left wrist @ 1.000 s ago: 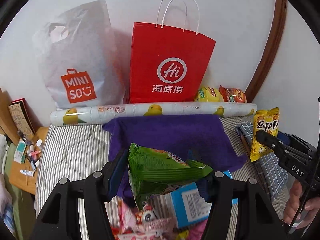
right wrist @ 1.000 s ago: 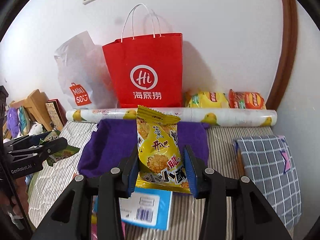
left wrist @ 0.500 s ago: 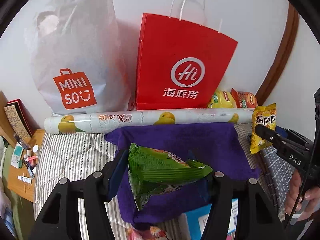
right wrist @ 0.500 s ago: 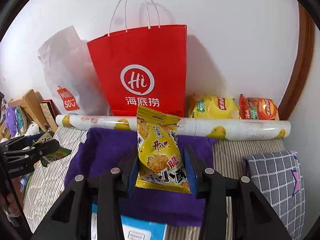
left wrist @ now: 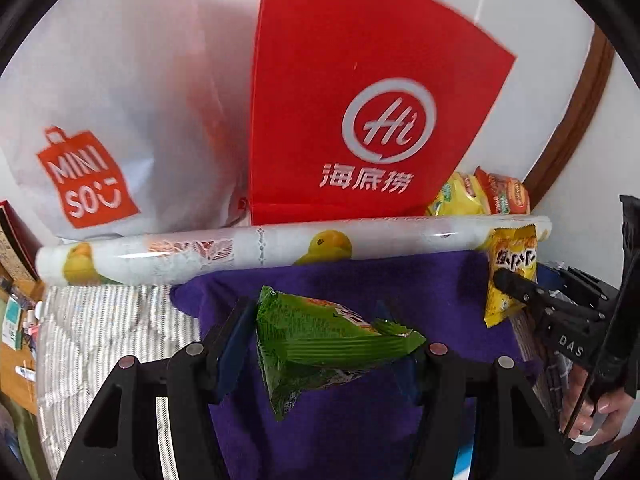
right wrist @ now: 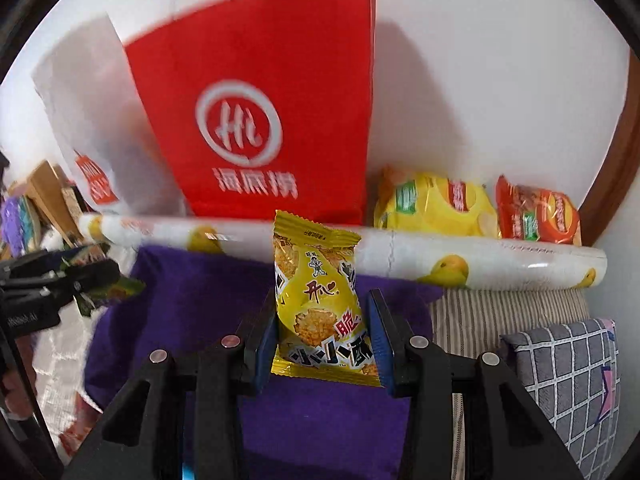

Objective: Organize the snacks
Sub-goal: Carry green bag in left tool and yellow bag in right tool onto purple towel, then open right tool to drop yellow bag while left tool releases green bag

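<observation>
The left gripper [left wrist: 328, 344] has its jaws partly closed on a green snack packet [left wrist: 320, 340], which hangs tilted over the purple cloth [left wrist: 420, 292]. The right gripper [right wrist: 320, 336] clamps a yellow snack packet [right wrist: 320, 300] upright by its lower half, also above the purple cloth, just in front of the printed roll [right wrist: 480, 264].

The main risk is a dropped packet: both are puffy and slick, and the green one seems caught only by its ends, though blur makes the right-hand contact hard to judge. If it slides out early it lands on the purple cloth short of wherever it is meant to go. A second risk is knocking the red paper bag [left wrist: 360, 120] or nudging the printed roll, both just beyond the purple cloth, if the grippers carry on forward. The two grippers are also near each other above the purple cloth and could collide.

Compared with a second ago, both grippers have come forward and lower: the red paper bag looms far larger, its handles are cut off, and the blue box once beneath the packets is almost gone from view. Neither grip has changed.
</observation>
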A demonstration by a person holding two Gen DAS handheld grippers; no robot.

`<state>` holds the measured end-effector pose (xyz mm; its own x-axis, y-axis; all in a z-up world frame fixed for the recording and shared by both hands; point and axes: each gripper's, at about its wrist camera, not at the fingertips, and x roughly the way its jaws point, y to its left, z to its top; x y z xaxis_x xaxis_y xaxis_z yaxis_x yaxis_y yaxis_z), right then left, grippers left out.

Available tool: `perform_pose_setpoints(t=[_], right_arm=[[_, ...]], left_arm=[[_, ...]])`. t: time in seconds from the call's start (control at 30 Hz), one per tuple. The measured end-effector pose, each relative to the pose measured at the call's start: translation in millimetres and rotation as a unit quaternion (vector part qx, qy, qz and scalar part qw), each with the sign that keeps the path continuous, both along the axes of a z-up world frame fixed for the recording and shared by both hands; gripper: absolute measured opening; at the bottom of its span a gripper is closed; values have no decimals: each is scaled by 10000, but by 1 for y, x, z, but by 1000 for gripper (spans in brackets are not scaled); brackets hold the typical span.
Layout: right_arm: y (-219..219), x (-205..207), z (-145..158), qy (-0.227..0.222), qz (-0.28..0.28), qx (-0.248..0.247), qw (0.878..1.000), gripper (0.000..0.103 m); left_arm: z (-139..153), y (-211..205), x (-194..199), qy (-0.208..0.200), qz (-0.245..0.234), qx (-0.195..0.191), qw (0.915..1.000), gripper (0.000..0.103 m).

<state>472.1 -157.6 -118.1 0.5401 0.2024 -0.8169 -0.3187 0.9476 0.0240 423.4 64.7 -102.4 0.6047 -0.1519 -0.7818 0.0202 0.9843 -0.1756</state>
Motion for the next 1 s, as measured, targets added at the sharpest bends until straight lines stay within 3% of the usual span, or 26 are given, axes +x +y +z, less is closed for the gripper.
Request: perform_pose_setpoints(t=[0.37, 1.0], right_arm=[[-7, 21, -45, 691, 33, 105, 9976, 41], [-6, 25, -76, 994, -31, -128, 9950, 42]], left_arm=[[-37, -1, 20, 441, -31, 89, 9990, 60], [-62, -11, 30, 655, -67, 162, 9977, 60]])
